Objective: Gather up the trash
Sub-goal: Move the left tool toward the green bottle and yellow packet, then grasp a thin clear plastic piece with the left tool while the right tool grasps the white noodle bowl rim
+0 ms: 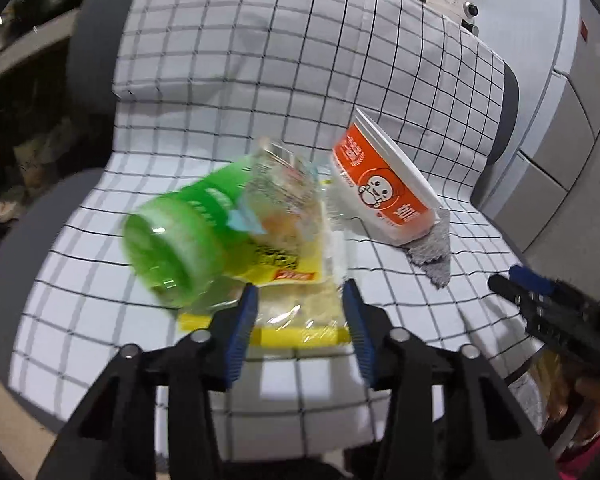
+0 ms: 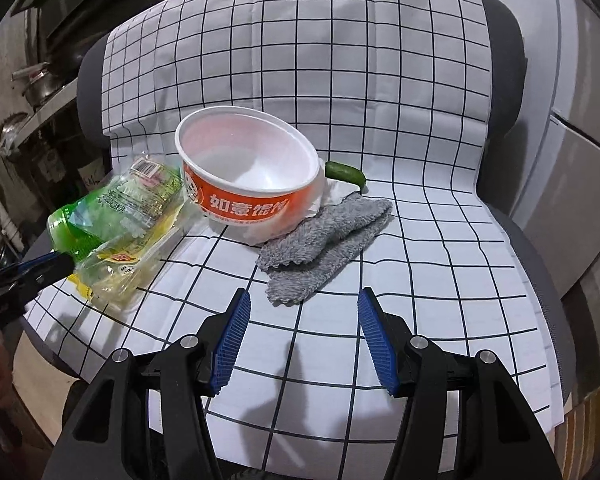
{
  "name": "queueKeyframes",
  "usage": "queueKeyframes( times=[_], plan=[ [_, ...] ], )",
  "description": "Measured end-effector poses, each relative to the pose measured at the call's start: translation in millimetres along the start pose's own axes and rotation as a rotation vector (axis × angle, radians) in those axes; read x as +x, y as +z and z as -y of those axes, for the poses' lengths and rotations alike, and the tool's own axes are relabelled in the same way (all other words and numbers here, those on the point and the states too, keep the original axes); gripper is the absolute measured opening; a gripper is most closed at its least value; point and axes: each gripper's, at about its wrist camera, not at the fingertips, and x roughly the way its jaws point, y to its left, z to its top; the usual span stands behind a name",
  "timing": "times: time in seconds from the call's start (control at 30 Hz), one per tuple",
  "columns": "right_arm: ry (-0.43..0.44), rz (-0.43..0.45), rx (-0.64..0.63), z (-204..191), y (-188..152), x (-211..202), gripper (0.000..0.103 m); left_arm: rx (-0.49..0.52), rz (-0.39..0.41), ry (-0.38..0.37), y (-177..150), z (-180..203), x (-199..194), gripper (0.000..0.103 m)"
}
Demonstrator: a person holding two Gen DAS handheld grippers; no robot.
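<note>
A green plastic bottle (image 1: 180, 240) lies on its side on a clear and yellow snack wrapper (image 1: 296, 316) on the checked cloth. My left gripper (image 1: 300, 292) is open, its blue pads on either side of the wrapper's near end. An orange and white paper bowl (image 1: 384, 184) leans next to them. In the right wrist view the bowl (image 2: 252, 184) stands left of centre, with the bottle (image 2: 100, 220) and wrapper (image 2: 116, 272) at the left. My right gripper (image 2: 302, 300) is open and empty, above the cloth in front of a grey rag (image 2: 324, 240).
The checked cloth (image 2: 420, 240) covers a grey chair seat and back. A small green cucumber (image 2: 346, 174) lies behind the bowl. White paper sits under the bowl. Shelves with pots stand at the left (image 2: 32, 84), white cabinets at the right (image 2: 580, 160).
</note>
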Motion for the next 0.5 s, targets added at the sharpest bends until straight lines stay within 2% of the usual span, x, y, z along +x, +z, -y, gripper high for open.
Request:
queueKeyframes(
  times=[0.23,0.5],
  plan=[
    [0.008,0.002,-0.004,3.9,-4.1,1.7,0.057,-0.08,-0.034,-0.012,10.0,-8.1,32.2,0.04],
    [0.015,0.005,-0.011,7.4,-4.7,5.5,0.057,-0.137,-0.035,0.026,21.9,-17.0,54.3,0.04]
  ],
)
